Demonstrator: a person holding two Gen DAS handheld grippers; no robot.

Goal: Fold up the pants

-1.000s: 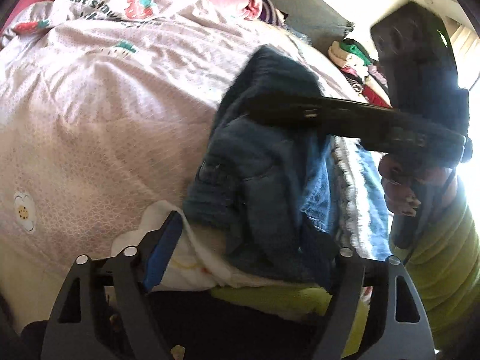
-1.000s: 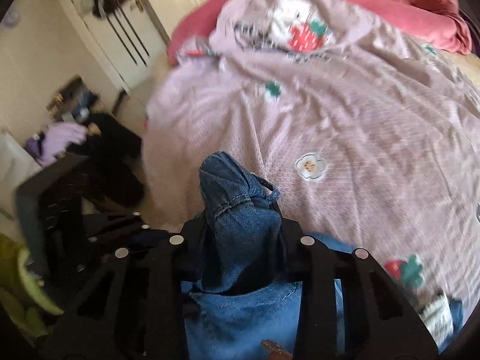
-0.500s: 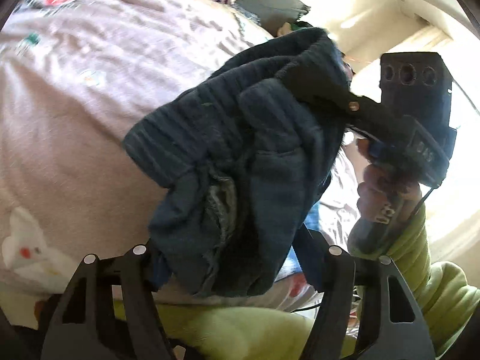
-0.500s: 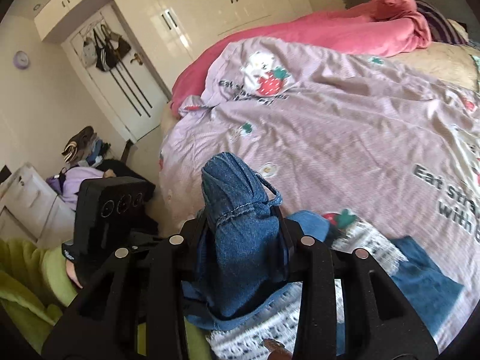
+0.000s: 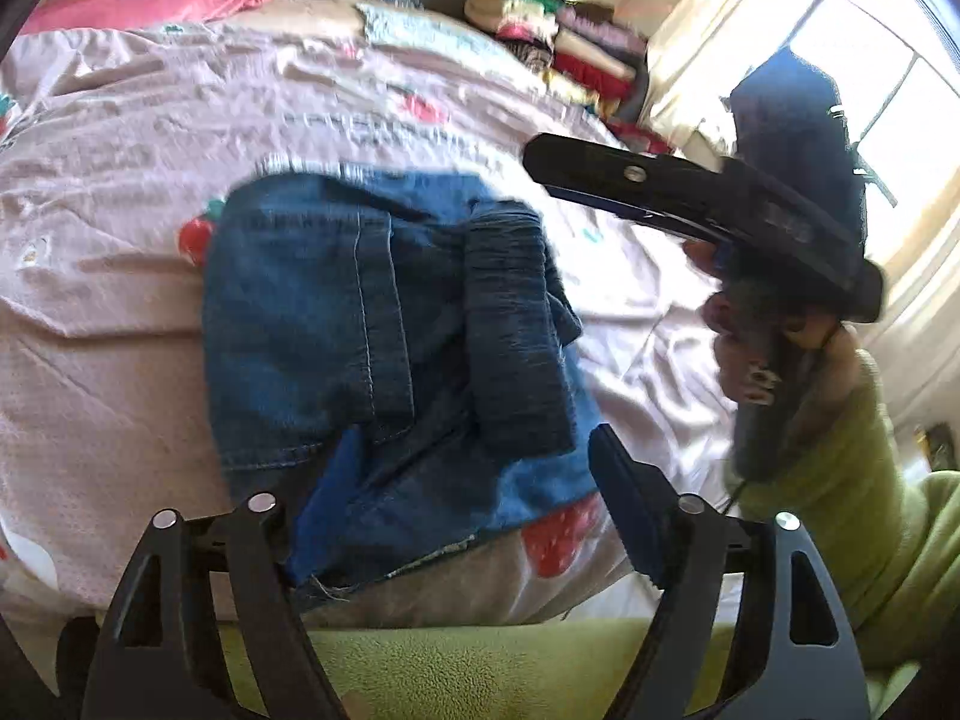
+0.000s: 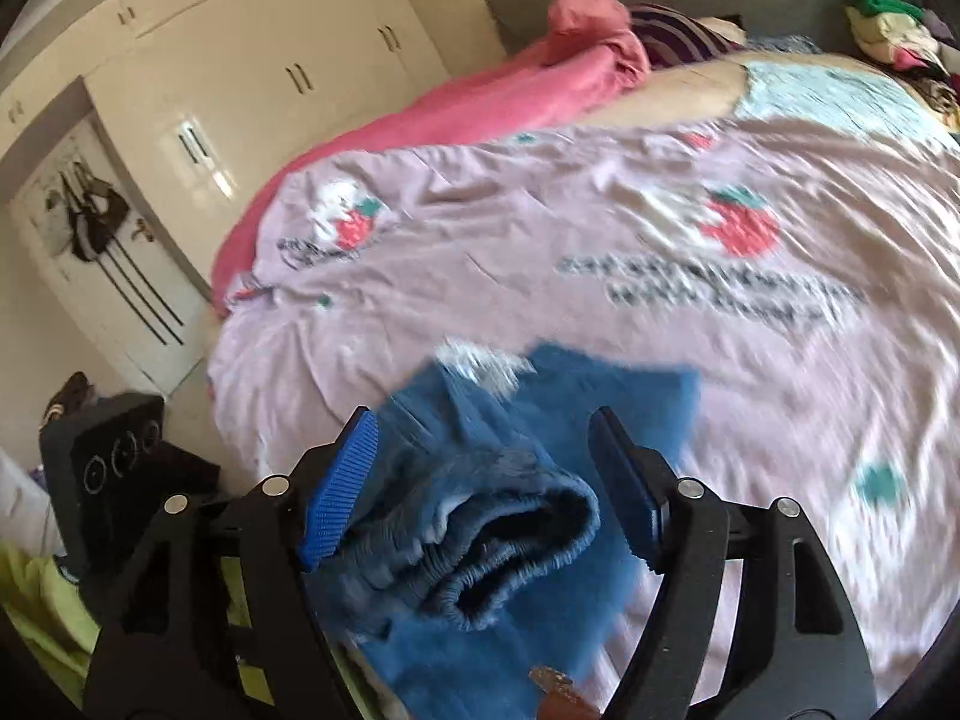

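Note:
Blue denim pants (image 5: 384, 348) lie bunched on the lilac strawberry bedspread (image 5: 120, 240) near the bed's front edge. My left gripper (image 5: 474, 480) is open, its fingers on either side of the pants' near end, not closed on them. My right gripper (image 6: 486, 468) is open too, with the elastic waistband (image 6: 516, 546) lying loose between its fingers. The right gripper also shows in the left wrist view (image 5: 690, 198), held above the bed to the right of the pants. The pants show in the right wrist view (image 6: 540, 480).
A pink blanket (image 6: 480, 102) lies at the head of the bed. A pile of folded clothes (image 5: 558, 42) sits at the far right corner. White wardrobes (image 6: 240, 60) and a door stand beyond the bed. My green sleeve (image 5: 840, 480) is at the right.
Both grippers held the pants lifted before. Now both have opened and the pants have dropped onto the bedspread. The right gripper has pulled back to the right.

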